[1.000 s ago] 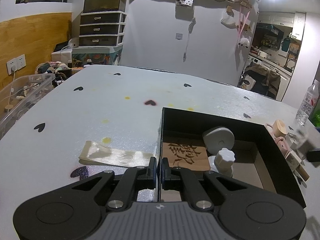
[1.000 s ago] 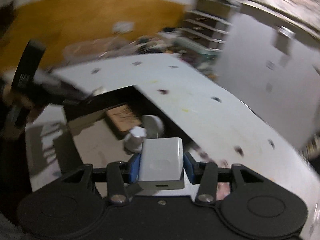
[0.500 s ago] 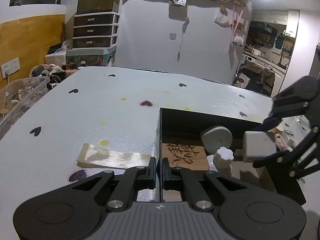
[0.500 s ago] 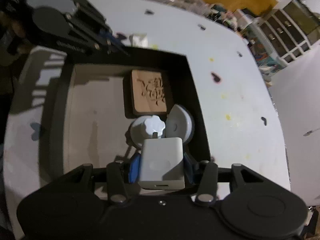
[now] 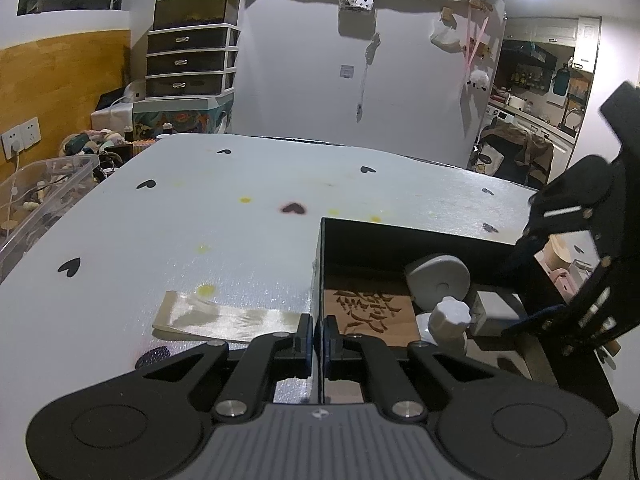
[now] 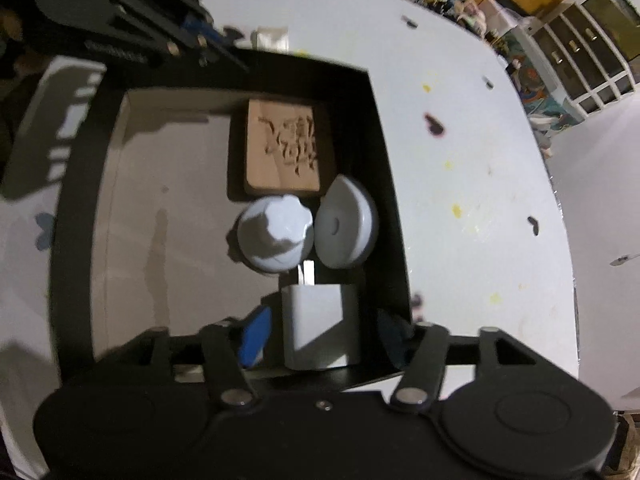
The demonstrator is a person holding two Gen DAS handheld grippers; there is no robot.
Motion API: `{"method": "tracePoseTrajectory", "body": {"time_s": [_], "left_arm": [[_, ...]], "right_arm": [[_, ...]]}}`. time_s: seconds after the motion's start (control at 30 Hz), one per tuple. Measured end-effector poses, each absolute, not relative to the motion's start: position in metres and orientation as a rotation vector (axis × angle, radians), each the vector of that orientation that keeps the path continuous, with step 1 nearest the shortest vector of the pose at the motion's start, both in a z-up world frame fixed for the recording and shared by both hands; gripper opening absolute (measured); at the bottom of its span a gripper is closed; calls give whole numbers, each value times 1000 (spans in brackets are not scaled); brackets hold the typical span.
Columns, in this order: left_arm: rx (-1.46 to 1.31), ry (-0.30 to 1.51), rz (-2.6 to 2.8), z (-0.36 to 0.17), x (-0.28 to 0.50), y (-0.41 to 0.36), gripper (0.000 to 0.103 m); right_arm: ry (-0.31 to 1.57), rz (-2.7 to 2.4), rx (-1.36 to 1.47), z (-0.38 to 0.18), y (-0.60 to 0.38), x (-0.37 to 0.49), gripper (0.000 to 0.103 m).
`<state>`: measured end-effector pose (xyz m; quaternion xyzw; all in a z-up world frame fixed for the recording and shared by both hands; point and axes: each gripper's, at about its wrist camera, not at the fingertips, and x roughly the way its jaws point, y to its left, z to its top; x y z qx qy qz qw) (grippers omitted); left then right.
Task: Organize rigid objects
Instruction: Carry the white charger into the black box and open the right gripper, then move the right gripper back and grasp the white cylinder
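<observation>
The right gripper [image 6: 320,330] hangs steeply over the black box [image 6: 386,184], and its jaws have just been opening — the white charger [image 6: 320,326] stands between the blue pads [image 6: 254,336] with a gap on each side, so nothing is pressing on it. The charger rests on the box floor, its prongs pointing toward 12 o'clock, just short of the white knob-shaped piece [image 6: 276,236] and the round white disc [image 6: 346,228], which leans against the box wall at about 1 o'clock. Beyond them, at 12 o'clock, lies the carved wooden tile [image 6: 282,148].

The left gripper [image 5: 316,330] sits low at the box's near corner, jaws closed on the thin wall of the box [image 5: 318,280]. At its 10 o'clock a strip of clear tape [image 5: 224,316] lies flat on the heart-spotted table [image 5: 160,220].
</observation>
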<state>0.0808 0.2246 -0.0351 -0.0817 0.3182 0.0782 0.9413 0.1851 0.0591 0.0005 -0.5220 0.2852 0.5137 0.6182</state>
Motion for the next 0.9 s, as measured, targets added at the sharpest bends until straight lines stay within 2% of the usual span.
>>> {"method": "tracePoseTrajectory", "body": {"time_s": [0.37, 0.9], "left_arm": [[-172, 659, 173, -33, 83, 224, 4], [-179, 672, 184, -32, 84, 223, 4]], "right_arm": [[680, 1150, -960, 31, 33, 178, 67], [694, 966, -494, 52, -19, 177, 78]]}}
